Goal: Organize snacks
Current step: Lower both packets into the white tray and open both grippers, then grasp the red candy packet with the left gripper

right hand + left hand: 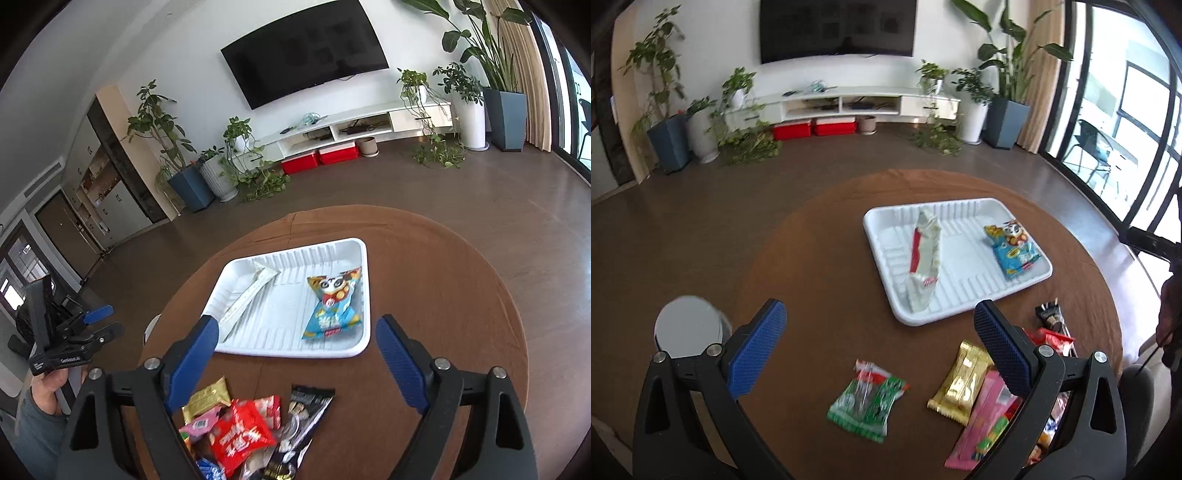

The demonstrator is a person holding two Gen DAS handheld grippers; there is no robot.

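Left gripper [879, 325]: jaws stood wide apart, empty | right gripper [295, 336]: jaws apart, empty | white tray [354, 349] sat toward surface [820, 236] far edge, held white-red packet [925, 258] and blue panda packet [332, 306], well apart | loose snack pile [243, 432] lay at near edge | green packet [866, 402] lay alone beside gold packet [960, 384].

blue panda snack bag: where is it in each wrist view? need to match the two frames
Left wrist: blue panda snack bag right of centre, at the right end of the white tray.
Right wrist: bag at centre, in the tray's right half, between the fingers.
Shared landmark: the long white wrapper in the tray's left part.
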